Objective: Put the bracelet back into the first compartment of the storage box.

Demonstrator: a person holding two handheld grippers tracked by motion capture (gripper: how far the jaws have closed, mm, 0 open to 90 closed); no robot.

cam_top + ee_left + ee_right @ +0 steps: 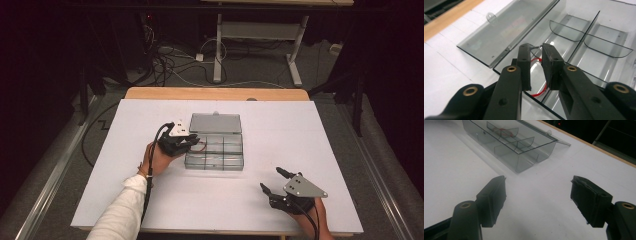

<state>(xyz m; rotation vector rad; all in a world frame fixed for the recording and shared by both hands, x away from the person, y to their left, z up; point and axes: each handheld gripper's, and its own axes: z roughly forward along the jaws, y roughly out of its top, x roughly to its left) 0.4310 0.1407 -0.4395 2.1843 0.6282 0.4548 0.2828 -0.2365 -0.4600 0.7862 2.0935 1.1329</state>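
Note:
A clear grey compartment box (pixel 220 156) stands mid-table with its lid (pixel 215 123) laid open behind it. A thin red wire loop (pixel 539 93) lies in its near-left compartment, and shows again through the box's wall (pixel 503 131). My left gripper (pixel 192 143) hangs over that left end of the box. In the left gripper view, its jaws (pixel 536 47) stand a narrow gap apart, open, above the red wire and not pressing on it. My right gripper (pixel 270 178) rests at the front right, wide open, with only bare table between its jaws (pixel 539 180).
The box (pixel 599 37) has curved dividers (pixel 566 32) between its compartments. A white sheet (pixel 150 200) covers the table, with a wooden strip (pixel 215 93) at the far edge. Beyond are a desk frame (pixel 218 50) and floor cables (pixel 170 65).

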